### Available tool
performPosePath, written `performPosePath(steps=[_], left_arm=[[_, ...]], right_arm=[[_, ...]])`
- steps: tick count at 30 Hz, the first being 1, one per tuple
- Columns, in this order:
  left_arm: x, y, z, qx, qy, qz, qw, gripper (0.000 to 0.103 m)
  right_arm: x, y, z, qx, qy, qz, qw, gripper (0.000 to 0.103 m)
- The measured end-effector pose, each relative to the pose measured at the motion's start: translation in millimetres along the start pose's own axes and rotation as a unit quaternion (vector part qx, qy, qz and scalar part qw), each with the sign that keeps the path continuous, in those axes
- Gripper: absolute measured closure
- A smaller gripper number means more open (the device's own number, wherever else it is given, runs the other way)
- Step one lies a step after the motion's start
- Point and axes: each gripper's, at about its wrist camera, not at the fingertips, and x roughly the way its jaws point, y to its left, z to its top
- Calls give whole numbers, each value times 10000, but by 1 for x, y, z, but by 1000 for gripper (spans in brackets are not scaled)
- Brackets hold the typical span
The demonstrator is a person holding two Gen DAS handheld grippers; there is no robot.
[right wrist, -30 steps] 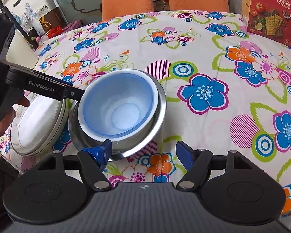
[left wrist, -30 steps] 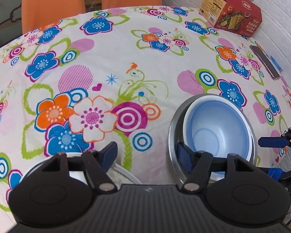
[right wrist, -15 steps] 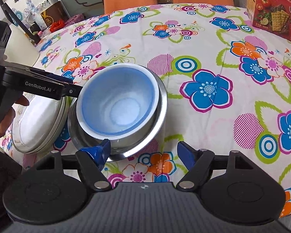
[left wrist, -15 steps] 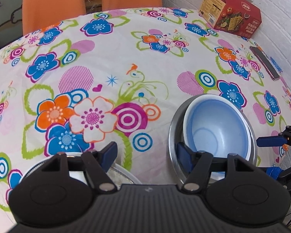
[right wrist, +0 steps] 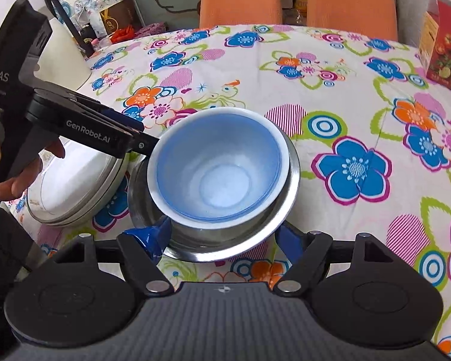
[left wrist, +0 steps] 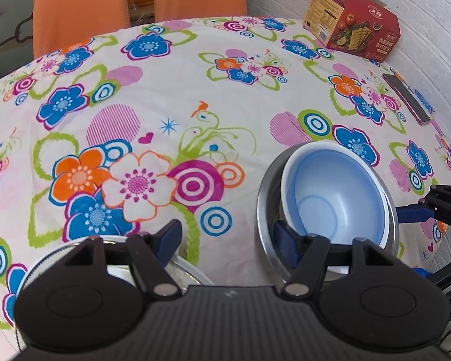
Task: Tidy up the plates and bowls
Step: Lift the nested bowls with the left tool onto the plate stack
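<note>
Near the desk's (left wrist: 225, 69) front edge: blue bowl (right wrist: 218, 168) nested in steel bowl (right wrist: 288, 198) for stacking; right gripper (right wrist: 222, 237) spread wide around it, left gripper (left wrist: 225, 234) likewise released, empty.

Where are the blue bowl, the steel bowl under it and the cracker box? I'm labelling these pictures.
blue bowl (right wrist: 222, 177), right wrist view, on its inner bottom.
steel bowl (right wrist: 291, 180), right wrist view, on its right rim.
cracker box (left wrist: 363, 34), left wrist view, on its red front face.
</note>
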Motion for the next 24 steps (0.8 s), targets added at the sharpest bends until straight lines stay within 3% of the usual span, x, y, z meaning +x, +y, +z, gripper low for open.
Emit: performPosePath(steps=[1, 3, 9, 12, 17, 24], left_arm=[[1, 0, 0, 25, -9, -10, 10000, 38], [3, 1, -1, -4, 54, -261, 9996, 59], [3, -10, -2, 212, -6, -484, 9986, 96], [1, -18, -1, 342, -97, -324, 9988, 98], [-8, -9, 7, 48, -163, -532, 9984, 98], [-43, -3, 6, -23, -303, -382, 9988, 98]], right_arm=[[-1, 0, 0, -55, -62, -8, 10000, 41], [-1, 2, 0, -178, -118, -27, 9998, 42], [0, 0, 2, -151, -177, 12, 9997, 42], [2, 0, 4, -88, -218, -7, 9997, 42], [-3, 1, 6, -27, -284, 5, 9996, 42], [-25, 26, 26, -302, -432, 3, 9986, 41]])
